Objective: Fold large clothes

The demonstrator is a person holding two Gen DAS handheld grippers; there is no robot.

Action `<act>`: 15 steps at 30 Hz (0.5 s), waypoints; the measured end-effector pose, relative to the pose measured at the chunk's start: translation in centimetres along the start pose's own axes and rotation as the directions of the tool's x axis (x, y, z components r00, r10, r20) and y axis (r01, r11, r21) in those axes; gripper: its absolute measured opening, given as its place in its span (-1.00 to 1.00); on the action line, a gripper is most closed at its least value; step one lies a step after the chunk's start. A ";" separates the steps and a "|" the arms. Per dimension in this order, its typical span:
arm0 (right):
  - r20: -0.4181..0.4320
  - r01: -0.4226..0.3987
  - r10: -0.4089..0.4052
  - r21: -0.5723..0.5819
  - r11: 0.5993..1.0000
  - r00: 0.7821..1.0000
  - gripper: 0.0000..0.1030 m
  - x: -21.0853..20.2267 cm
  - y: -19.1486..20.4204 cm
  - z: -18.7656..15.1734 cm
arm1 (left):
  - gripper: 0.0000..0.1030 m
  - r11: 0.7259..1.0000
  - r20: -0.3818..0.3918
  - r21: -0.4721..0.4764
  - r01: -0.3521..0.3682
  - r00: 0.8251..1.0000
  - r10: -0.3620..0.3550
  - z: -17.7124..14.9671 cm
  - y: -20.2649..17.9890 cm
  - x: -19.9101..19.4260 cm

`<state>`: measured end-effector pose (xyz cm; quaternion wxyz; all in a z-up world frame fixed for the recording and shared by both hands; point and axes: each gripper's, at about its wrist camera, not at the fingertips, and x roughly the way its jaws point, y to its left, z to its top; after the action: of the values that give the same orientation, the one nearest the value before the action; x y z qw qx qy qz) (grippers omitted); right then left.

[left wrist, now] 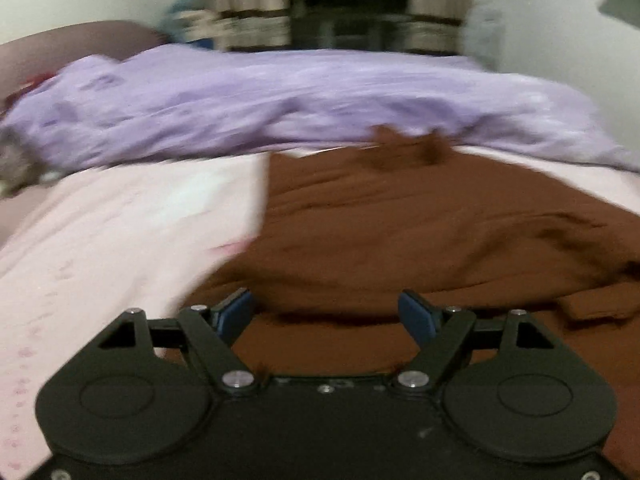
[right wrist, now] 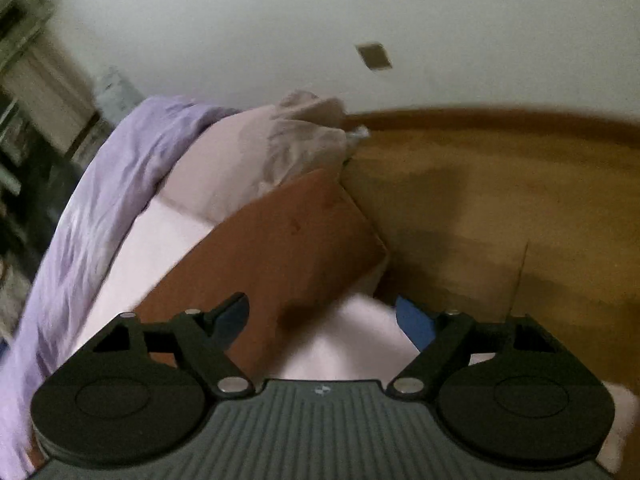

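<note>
A large brown garment (left wrist: pixel 420 232) lies spread on the pale pink bed sheet (left wrist: pixel 120 232), rumpled toward the right. My left gripper (left wrist: pixel 326 314) hovers over its near edge, jaws wide apart, blue pads bare and nothing between them. In the right wrist view a flat brown corner of the garment (right wrist: pixel 288 240) reaches toward the bed's edge. My right gripper (right wrist: pixel 320 320) stands open above the pink sheet (right wrist: pixel 344 340) beside that corner, holding nothing. Both views are blurred.
A bunched purple quilt (left wrist: pixel 300 100) runs along the far side of the bed, also seen as purple quilt (right wrist: pixel 104 200). A pink pillow (right wrist: pixel 260 152) lies at the bed's end. Wooden floor (right wrist: pixel 500 208) begins past the mattress edge. Curtains and dark shelving (left wrist: pixel 340 4) stand behind.
</note>
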<state>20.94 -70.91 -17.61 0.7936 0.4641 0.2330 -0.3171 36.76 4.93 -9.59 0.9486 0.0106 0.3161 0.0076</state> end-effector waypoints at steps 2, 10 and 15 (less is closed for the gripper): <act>-0.031 0.009 -0.008 0.019 1.000 0.999 0.73 2.1 0.2 0.7 | 0.57 0.999 -0.011 -0.027 -0.046 0.999 0.046 -0.4 2.2 -0.1; 0.110 -0.115 0.123 -0.075 0.991 0.986 -0.65 -0.7 4.7 -0.4 | 0.57 0.987 -0.007 -0.067 -0.144 0.990 0.144 -0.4 7.7 -0.3; 0.219 -0.140 0.234 -0.372 0.917 0.947 -0.68 -6.9 14.9 -7.1 | 0.57 0.988 0.009 -0.067 -0.137 0.990 0.138 0.8 7.8 1.1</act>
<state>26.39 -57.18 -7.48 0.9141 0.2895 0.1343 -0.2502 38.07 12.72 -9.47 0.9477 0.0008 0.3079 0.0836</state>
